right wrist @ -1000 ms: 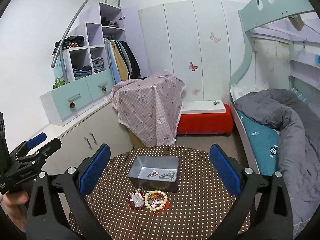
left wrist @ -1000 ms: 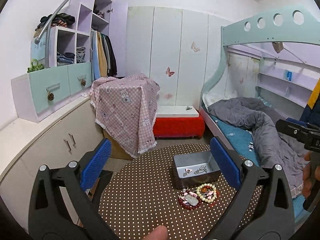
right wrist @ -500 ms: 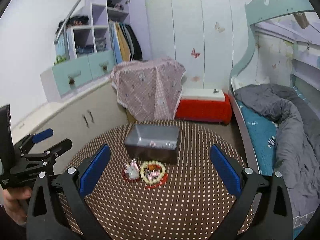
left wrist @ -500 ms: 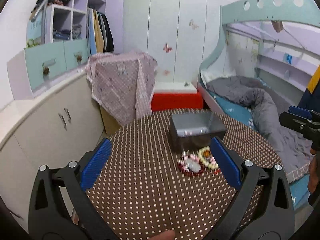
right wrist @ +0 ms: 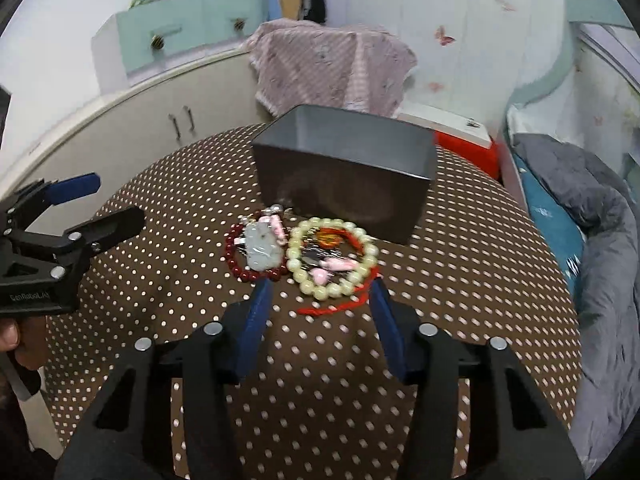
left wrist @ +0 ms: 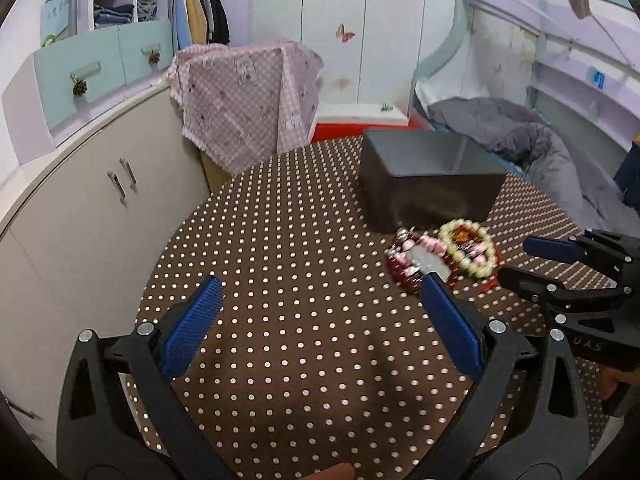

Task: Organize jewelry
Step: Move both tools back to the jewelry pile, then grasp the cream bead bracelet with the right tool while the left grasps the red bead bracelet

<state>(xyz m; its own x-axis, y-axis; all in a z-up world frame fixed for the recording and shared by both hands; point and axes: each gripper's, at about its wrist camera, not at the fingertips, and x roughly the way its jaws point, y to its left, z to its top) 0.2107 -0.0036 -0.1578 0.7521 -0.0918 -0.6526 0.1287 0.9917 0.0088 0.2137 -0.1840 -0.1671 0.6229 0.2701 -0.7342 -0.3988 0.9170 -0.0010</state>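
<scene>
Left wrist view: the left hand-held gripper (left wrist: 316, 304) hangs over the dotted table (left wrist: 280, 240) with its blue pads wide apart and nothing between them; the grey box (left wrist: 424, 196) stands on the far right of the table; the jewelry (left wrist: 444, 256) lies in a heap just in front of the box, close to the right pad; the right hand-held gripper (left wrist: 516, 260) reaches in from the right, near the heap.

Right wrist view: the right hand-held gripper (right wrist: 320, 300) has its pads apart, narrower, tips just short of the cream bracelet (right wrist: 332, 256); a red bracelet (right wrist: 250, 258) with a pale pendant (right wrist: 262, 248) lies beside it on the left; a red cord (right wrist: 340, 306) trails between the pads; the box (right wrist: 340, 184) stands right behind; the left hand-held gripper (right wrist: 112, 204) shows at the left edge, apart.
</scene>
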